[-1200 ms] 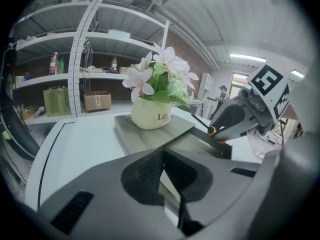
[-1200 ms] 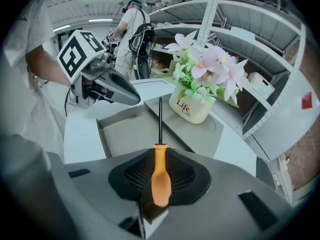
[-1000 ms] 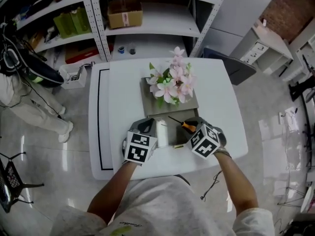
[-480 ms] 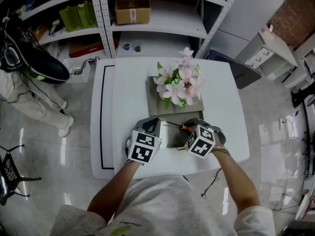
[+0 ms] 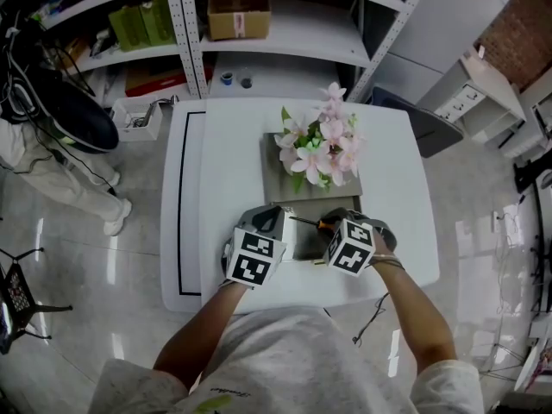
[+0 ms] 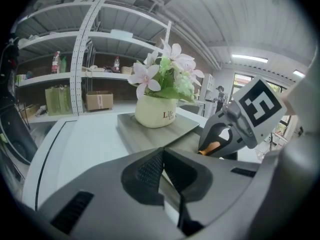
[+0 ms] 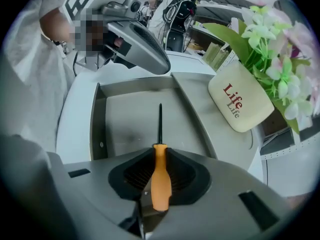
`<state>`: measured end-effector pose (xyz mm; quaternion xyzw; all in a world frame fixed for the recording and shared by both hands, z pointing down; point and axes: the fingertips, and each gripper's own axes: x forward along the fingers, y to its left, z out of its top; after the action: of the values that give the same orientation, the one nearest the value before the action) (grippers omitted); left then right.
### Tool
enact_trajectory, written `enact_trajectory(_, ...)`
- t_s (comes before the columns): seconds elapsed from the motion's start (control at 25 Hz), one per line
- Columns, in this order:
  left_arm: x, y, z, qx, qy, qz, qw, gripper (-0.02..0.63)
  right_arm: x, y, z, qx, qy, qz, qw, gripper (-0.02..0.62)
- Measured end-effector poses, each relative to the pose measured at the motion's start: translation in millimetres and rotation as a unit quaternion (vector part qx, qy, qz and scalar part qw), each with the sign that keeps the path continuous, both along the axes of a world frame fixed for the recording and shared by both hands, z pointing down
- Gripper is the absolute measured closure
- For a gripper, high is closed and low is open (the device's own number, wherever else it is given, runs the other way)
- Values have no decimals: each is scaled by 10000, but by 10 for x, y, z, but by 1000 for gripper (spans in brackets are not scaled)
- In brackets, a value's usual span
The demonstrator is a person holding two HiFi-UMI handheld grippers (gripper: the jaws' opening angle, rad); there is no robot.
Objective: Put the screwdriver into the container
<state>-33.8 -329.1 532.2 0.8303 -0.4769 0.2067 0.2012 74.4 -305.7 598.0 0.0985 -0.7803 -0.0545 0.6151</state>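
The right gripper (image 7: 160, 156) is clamped on the screwdriver (image 7: 161, 181), its jaws closed tight around the smooth orange handle. The handle swells toward its butt and narrows at the neck. From there a thin black shaft runs straight out toward 12 o'clock. The shaft reaches over the container (image 7: 135, 121), a shallow, open grey tray with low walls and a bare floor. Whether the tip touches that floor cannot be told.

The left gripper (image 6: 162, 156) has its jaws brought together at the tips, with nothing seen between the ribbed pads. In the right gripper view it sits at 11 o'clock, by the tray's far left corner.

At 2 o'clock from the screwdriver stands a cream pot (image 7: 240, 104) printed "Life", filled with pink and white flowers (image 7: 270, 39). It rests on a grey slab (image 6: 150, 134) just beyond the tray.

From the head view, everything sits on a white table (image 5: 233, 145). The tray lies between the two grippers at 6 o'clock of the pot, and metal shelves (image 5: 259, 33) stand at 12 o'clock.
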Motion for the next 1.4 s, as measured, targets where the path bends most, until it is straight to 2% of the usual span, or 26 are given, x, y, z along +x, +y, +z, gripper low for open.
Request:
enact_trajectory(0.28,22,21,0,-47,9,22,10000,603,-2,-9,-2,-57,-82,84,9999,515)
enact_trajectory(0.52,42,80,-19,-58,-35,116,9999,603,21,-14,-51,-44,-206,344,9992,514)
enact_trajectory(0.68,28,110,-55,-62,-13,115,9999,603,-10,-3,-151,30,-467,506,9976,523)
enact_trajectory(0.84,51,152,-78,-78,-7,141,9999,603,15,-52,-302,209,-850,922,9919,550)
enact_trajectory(1.04,94,222,-141,-61,-86,168,9998,603,87,-48,-535,310,-1638,1646,9722,565)
enact_trajectory(1.24,128,258,-231,60,-139,40,9999,603,204,12,-796,464,-2324,2120,9481,575)
enact_trajectory(1.4,151,314,-359,190,-179,-118,9996,603,335,83,-1011,565,-2883,2518,9221,586)
